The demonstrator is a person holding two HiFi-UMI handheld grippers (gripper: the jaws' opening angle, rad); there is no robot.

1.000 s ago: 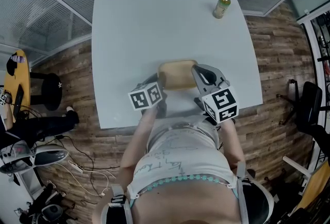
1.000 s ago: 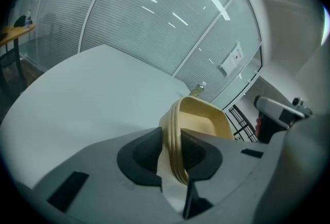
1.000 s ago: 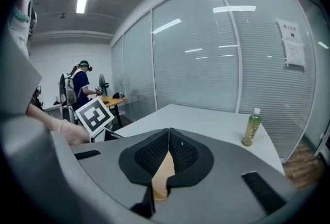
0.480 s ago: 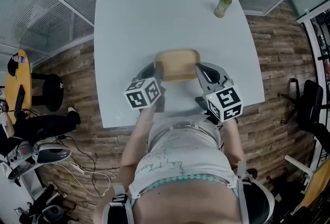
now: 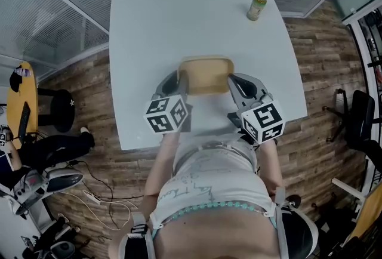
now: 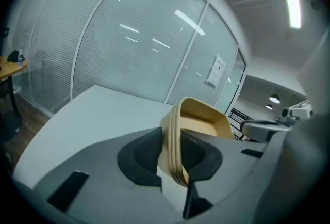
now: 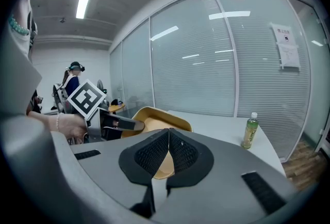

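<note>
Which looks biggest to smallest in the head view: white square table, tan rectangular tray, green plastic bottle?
1. White square table, by far largest.
2. Tan rectangular tray.
3. Green plastic bottle, smallest; it stands farther off, yet the gap is plain.

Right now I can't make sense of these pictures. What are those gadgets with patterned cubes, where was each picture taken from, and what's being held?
No robot here: a person holds a two-jaw hand tool, a gripper, in each hand; the patterned cubes are parts of them. One picture comes from a camera on the person's head, looking down at the white table. The other two come from cameras riding on each gripper, looking along its jaws. The left gripper is shut on the left rim of a tan tray, the right gripper on its right rim. A green bottle stands alone near the table's far right corner.
</note>
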